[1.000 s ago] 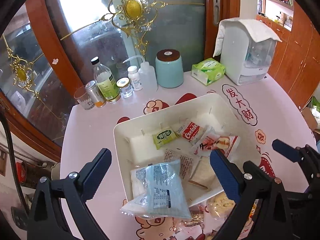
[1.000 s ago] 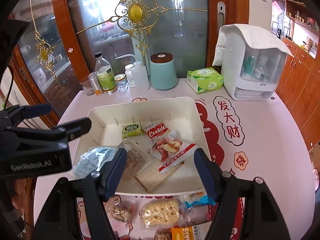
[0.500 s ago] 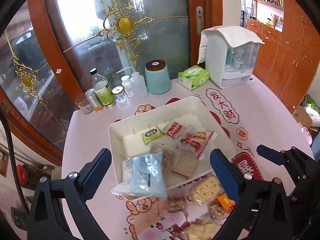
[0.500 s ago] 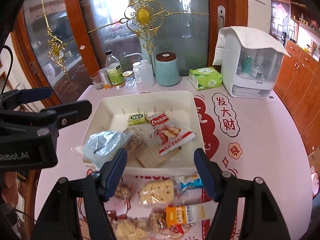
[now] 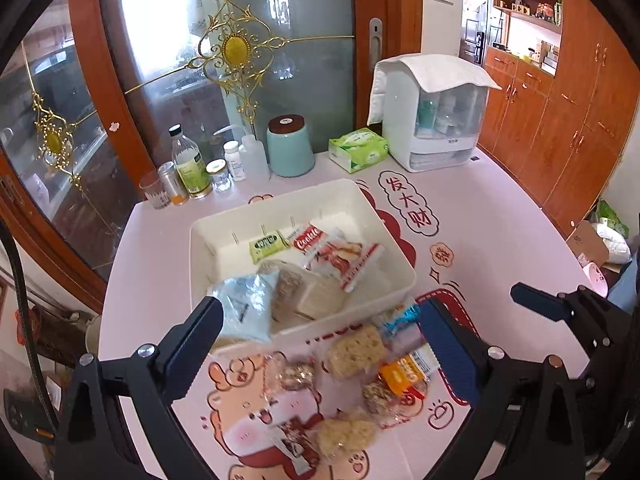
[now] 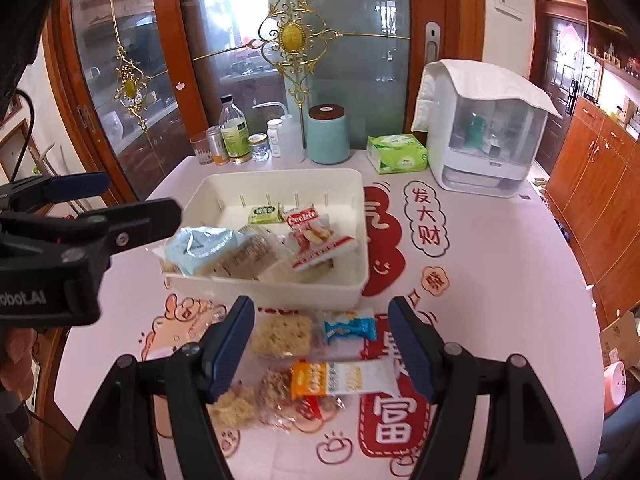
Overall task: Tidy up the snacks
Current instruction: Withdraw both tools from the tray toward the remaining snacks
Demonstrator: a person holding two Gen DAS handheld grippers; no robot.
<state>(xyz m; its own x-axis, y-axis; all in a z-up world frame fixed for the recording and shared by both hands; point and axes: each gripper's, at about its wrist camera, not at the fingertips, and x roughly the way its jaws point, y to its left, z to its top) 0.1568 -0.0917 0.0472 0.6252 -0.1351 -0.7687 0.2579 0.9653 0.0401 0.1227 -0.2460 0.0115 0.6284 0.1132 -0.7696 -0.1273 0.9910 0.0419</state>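
Observation:
A white bin (image 5: 394, 240) (image 6: 362, 224) on the pink table holds several snack packs: a pale blue pouch (image 5: 246, 308) (image 6: 200, 248) over its near-left rim, a green pack (image 5: 268, 245), a red Cookie pack (image 5: 308, 238) (image 6: 302, 220). Loose snacks lie in front of it: a rice-crisp square (image 6: 282, 334), a blue-wrapped candy (image 6: 350, 330), an orange bar (image 6: 332, 378) (image 5: 400, 374). My left gripper (image 5: 318, 344) hangs open above the bin's near edge, nothing between its fingers. Over the loose snacks my right gripper (image 6: 320, 348) stands open and empty too.
Along the table's back edge stand bottles and jars (image 6: 234, 136), a teal canister (image 6: 328, 134), a green tissue pack (image 6: 398, 154) and a white dispenser box (image 6: 484, 128). Glass cabinet doors rise behind. The right gripper shows at the right edge of the left wrist view (image 5: 560, 312).
Both grippers have drawn back and slightly up from the bin, so the loose snacks in front of it have come into view. Neither gripper's opening changed.

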